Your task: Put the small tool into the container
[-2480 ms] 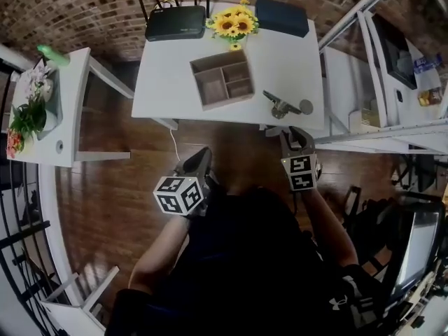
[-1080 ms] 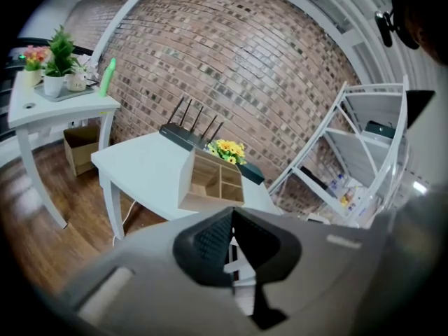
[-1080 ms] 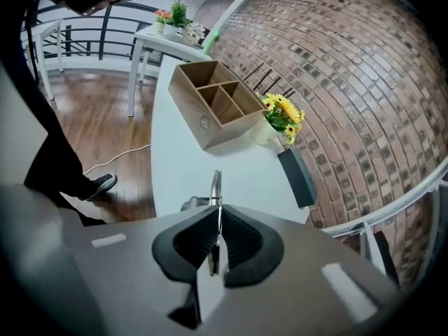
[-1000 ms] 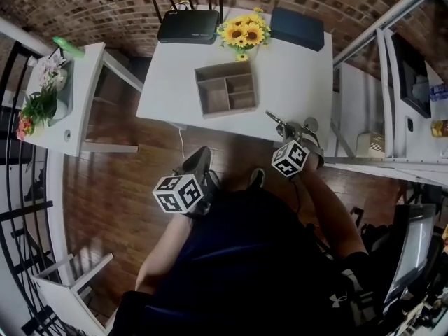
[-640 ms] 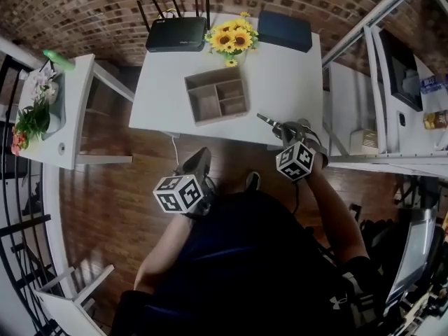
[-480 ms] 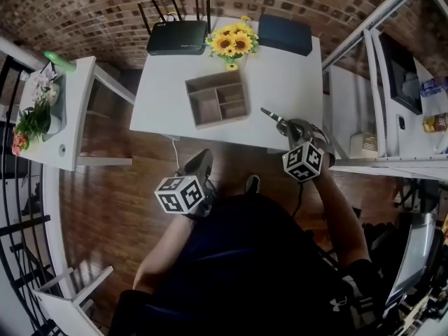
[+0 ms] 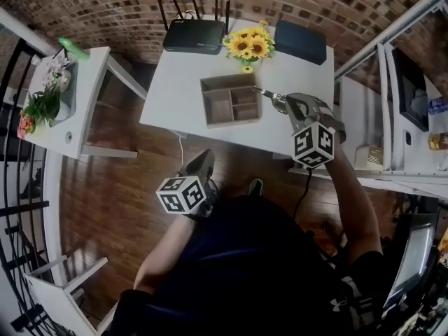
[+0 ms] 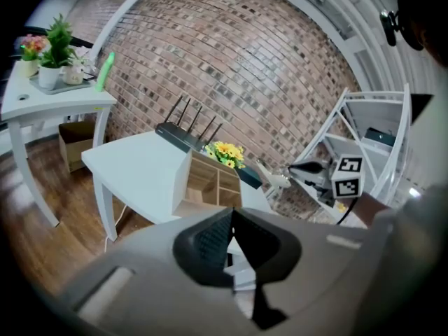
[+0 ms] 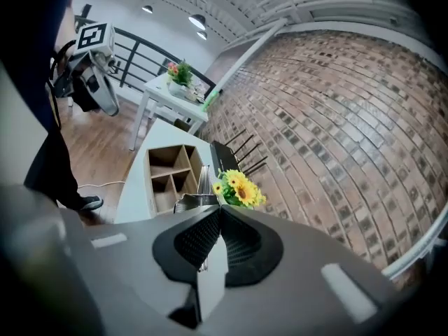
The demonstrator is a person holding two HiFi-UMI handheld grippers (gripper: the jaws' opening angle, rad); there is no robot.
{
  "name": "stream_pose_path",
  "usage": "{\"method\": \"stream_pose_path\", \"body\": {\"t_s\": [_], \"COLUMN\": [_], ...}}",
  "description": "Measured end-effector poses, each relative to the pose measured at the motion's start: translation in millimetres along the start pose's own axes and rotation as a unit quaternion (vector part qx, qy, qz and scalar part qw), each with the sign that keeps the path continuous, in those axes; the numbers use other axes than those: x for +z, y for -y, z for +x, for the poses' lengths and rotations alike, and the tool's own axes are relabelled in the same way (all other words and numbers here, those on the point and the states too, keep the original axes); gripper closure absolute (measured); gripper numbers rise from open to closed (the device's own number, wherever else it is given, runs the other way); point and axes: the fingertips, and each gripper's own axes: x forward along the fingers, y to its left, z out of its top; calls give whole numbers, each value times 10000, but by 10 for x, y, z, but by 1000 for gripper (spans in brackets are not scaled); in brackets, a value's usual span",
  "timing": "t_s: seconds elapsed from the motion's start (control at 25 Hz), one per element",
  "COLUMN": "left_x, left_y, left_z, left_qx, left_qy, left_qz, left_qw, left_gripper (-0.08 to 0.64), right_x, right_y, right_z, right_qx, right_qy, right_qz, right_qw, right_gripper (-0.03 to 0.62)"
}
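The container (image 7: 229, 101) is an open wooden box with several compartments, standing in the middle of the white table (image 7: 178, 89). My right gripper (image 7: 285, 104) is shut on the small metal tool (image 7: 269, 97), which hangs in the air just right of the box's right edge. In the right gripper view the tool (image 9: 190, 203) sticks out past the jaws toward the container (image 9: 170, 173). My left gripper (image 7: 200, 165) is low in front of the table, over the floor, shut with nothing in it. The left gripper view shows the box (image 8: 203, 183) and the tool (image 8: 270, 178) beyond.
A black router (image 7: 194, 36), a bunch of sunflowers (image 7: 251, 45) and a dark blue case (image 7: 301, 42) line the table's far edge. A side table (image 7: 77, 110) with potted plants stands left. A white metal shelf (image 7: 371, 110) stands right.
The right gripper closed on the tool at the table's front right, lifted it and carried it up and left to the container's right side. The left gripper stayed put.
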Motion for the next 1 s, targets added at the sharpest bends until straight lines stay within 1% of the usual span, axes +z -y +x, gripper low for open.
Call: {"method": "stream_pose_path", "body": {"t_s": [0.08,0.28,0.48,0.72,1.0], "left_x": [17,42,48,68,37], "left_y": [-70,-268,-455,-646,-749], "left_z": [-60,-238,-427,-622,-688], "left_qx": [102,370,677,958,1139], "left_qy": [74,281,493,657,698], "left_qz": [-71,-247,-427,-625,-779], "left_qw": [9999,9986,9956,9913,9880], "left_gripper": [557,557,557,557,557], "right_x": [187,593,866,1053,1080], "right_y": [-6,-89,-143,-206,-343], "right_z": [112,400,713,1000,1209], "right_qx": [124,343,523,691,888], "right_qy": [153,438,598,644,656], "right_qz": [-96,-572,-942,-1255,-1450], "right_qw": [9998,9968,9924,9876,9833], "right_gripper": [577,577,577,577,577]}}
